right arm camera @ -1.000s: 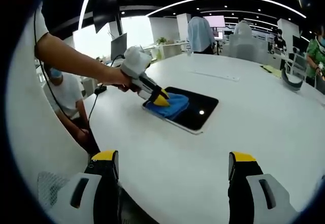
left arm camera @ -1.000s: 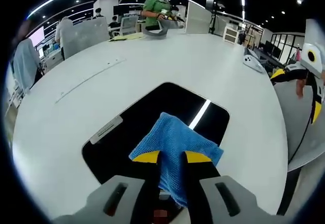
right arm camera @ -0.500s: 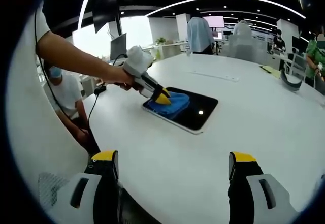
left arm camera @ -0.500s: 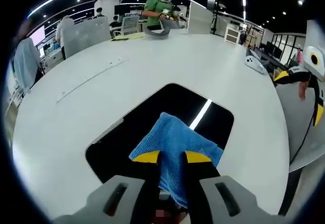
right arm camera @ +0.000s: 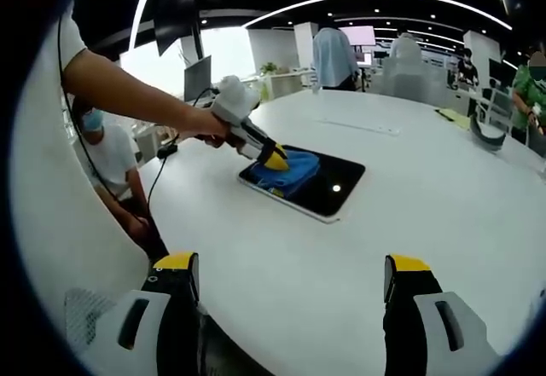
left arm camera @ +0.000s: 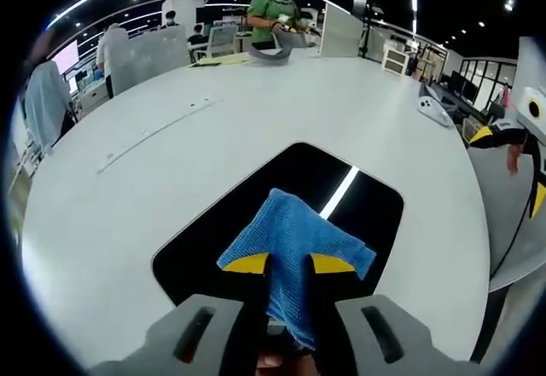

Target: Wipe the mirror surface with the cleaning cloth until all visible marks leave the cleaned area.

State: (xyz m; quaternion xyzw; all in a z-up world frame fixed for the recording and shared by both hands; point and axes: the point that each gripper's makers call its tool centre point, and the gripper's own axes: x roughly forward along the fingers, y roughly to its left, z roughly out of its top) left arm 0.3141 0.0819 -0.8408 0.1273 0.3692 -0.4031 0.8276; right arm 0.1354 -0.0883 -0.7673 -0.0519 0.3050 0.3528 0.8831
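A dark rectangular mirror (left arm camera: 299,193) (right arm camera: 328,184) lies flat on the white table, reflecting a ceiling light strip. My left gripper (left arm camera: 287,263) is shut on a blue cleaning cloth (left arm camera: 294,240), which it presses onto the mirror's near part. In the right gripper view the left gripper (right arm camera: 275,161) comes in from the left in a person's hand, with the blue cloth (right arm camera: 292,176) under its yellow tips. My right gripper (right arm camera: 290,265) stands open, well back from the mirror above bare table, holding nothing.
The big round white table (left arm camera: 256,95) stretches far beyond the mirror. A white controller-like object (left arm camera: 435,107) lies near its right edge. A seated person (right arm camera: 111,159) is by the table's left side; others stand at the far side (left arm camera: 273,9).
The left gripper has slid the cloth a little farther across the mirror. My right gripper has stayed still.
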